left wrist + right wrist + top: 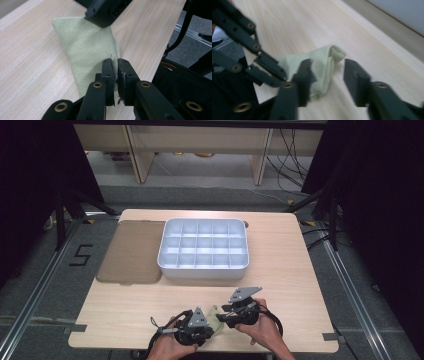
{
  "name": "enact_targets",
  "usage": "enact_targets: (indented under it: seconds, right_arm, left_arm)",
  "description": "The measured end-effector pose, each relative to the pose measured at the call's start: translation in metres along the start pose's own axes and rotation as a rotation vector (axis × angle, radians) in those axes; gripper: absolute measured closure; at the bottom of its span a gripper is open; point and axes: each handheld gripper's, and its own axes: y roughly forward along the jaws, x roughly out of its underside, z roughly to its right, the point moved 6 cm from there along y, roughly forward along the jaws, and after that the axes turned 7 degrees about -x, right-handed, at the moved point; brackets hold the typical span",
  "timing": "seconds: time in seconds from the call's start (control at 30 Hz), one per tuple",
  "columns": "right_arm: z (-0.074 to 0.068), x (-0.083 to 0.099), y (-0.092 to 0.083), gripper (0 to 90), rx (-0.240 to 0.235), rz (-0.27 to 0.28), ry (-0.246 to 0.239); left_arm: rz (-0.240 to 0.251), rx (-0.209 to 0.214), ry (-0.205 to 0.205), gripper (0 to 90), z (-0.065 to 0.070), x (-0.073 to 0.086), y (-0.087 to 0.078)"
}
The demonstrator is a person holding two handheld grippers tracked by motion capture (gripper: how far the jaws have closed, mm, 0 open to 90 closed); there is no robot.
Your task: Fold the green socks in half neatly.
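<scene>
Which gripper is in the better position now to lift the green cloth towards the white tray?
Left, probably. The left gripper is shut on an edge of the green cloth, while the right gripper stands open around the cloth without pressing it. The white tray lies ahead.

Pale wooden table with rounded corners (125,312), standing on grey floor. White plastic divided tray with many small square compartments (204,268) resting on it, toward the far edge. Just left of that tray, touching its side, a flat brownish translucent lid (131,251). Nearer than the tray, by the front edge, a small folded pale-green cloth (215,319).
</scene>
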Motion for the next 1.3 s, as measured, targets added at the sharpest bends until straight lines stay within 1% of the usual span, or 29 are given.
enact_targets:
  seconds: [0.03,0.07,0.13,0.17,0.2,0.23,0.27,0.37,0.4,0.47,0.5,0.53,0.6,0.67,0.7,0.77,0.83,0.87,0.93,0.97,1.0,1.07,1.1,1.13,1.17,1.2,1.23,1.27,1.3]
  right_arm:
    - [0.003,-0.002,-0.001,51.5,0.000,-0.012,0.009]
    - [0.004,-0.004,0.000,50.3,-0.007,0.000,0.017]
    - [0.008,-0.007,0.006,48.5,-0.026,-0.011,0.005]
    - [0.007,-0.008,0.009,47.2,-0.041,-0.022,0.021]
    - [0.007,-0.008,0.013,43.7,-0.045,-0.041,0.010]
    - [0.006,-0.007,0.017,42.5,-0.059,-0.066,0.022]
    - [0.005,-0.006,0.021,41.9,-0.079,-0.078,0.022]
    - [0.007,-0.004,0.028,41.2,-0.093,-0.112,0.011]
    - [0.007,-0.004,0.028,41.1,-0.097,-0.115,0.019]
    - [0.009,-0.001,0.030,41.2,-0.106,-0.133,0.025]
    - [0.008,0.000,0.030,41.2,-0.109,-0.145,0.046]
    - [0.009,0.001,0.031,41.8,-0.104,-0.146,0.051]
    - [0.007,0.001,0.032,45.4,-0.114,-0.144,0.045]
    - [0.006,0.001,0.032,47.3,-0.100,-0.161,0.039]
    - [0.006,0.001,0.032,47.9,-0.102,-0.162,0.025]
    - [0.005,0.000,0.033,50.0,-0.099,-0.171,0.027]
    - [0.003,0.000,0.033,52.9,-0.109,-0.186,0.049]
    - [0.004,-0.001,0.033,54.6,-0.117,-0.186,0.044]
    - [0.006,-0.002,0.035,57.7,-0.130,-0.174,-0.007]
    - [0.003,-0.001,0.034,59.3,-0.131,-0.185,0.041]
    - [0.003,0.000,0.034,61.4,-0.136,-0.184,0.047]
    - [0.002,0.000,0.033,64.3,-0.141,-0.183,0.055]
    - [0.002,0.000,0.033,66.2,-0.142,-0.181,0.047]
    - [0.002,0.000,0.034,67.5,-0.144,-0.178,0.049]
    - [0.002,0.000,0.033,68.8,-0.144,-0.183,0.048]
    - [0.000,0.000,0.034,69.5,-0.144,-0.174,0.064]
    - [0.001,0.000,0.033,70.2,-0.135,-0.181,0.052]
    - [0.001,-0.001,0.033,70.8,-0.135,-0.178,0.050]
    - [0.001,-0.001,0.033,71.2,-0.133,-0.175,0.046]
  left_arm:
    - [-0.001,0.000,0.004,83.0,0.000,0.000,0.000]
    - [-0.001,0.000,0.004,83.1,0.000,0.000,0.000]
    - [-0.001,0.000,0.004,83.1,0.000,0.000,0.000]
    - [0.000,-0.001,0.022,83.0,-0.001,0.000,0.000]
    - [0.000,0.001,0.023,83.0,-0.001,0.000,0.000]
    - [-0.017,0.001,0.047,83.0,-0.002,0.000,-0.001]
    - [-0.001,0.001,0.025,83.0,-0.001,-0.001,0.000]
    - [-0.003,-0.003,0.029,83.0,-0.001,0.000,0.000]
    - [-0.006,0.003,0.042,82.9,-0.001,0.000,0.000]
    - [-0.008,0.000,0.034,82.9,-0.001,0.000,0.000]
    - [-0.006,-0.002,0.019,82.9,-0.001,0.000,0.001]
    - [0.000,0.008,0.016,82.9,0.001,0.000,0.001]
    - [0.000,0.004,0.020,82.9,0.001,0.000,0.001]
    - [0.001,0.004,0.019,82.9,0.001,0.000,0.001]
    - [0.002,0.007,0.018,82.9,0.001,0.000,0.001]
    - [0.002,0.006,0.021,82.9,0.001,0.001,0.001]
    - [0.001,0.006,0.022,82.9,0.001,0.000,0.001]
    - [0.003,0.001,0.042,82.9,0.000,0.000,0.001]
    - [0.007,-0.001,0.043,82.8,0.000,0.000,0.001]
    - [0.007,0.002,0.038,82.8,0.000,0.000,0.001]
    - [0.006,0.009,0.017,82.6,0.002,0.001,0.001]
    - [0.004,0.002,0.028,81.6,0.000,0.001,0.000]
    - [0.014,0.016,0.018,80.3,0.002,0.000,0.000]
    - [0.017,0.020,0.041,78.6,0.000,0.000,-0.002]
    - [0.021,0.018,0.014,77.3,0.000,0.001,-0.004]
    - [0.028,0.013,0.009,76.3,-0.002,0.001,-0.008]
    - [0.035,0.003,0.025,74.8,-0.006,0.001,-0.012]
    - [0.048,0.015,0.018,72.8,-0.007,0.002,-0.017]
    - [0.058,0.013,-0.015,70.5,-0.009,0.004,-0.022]
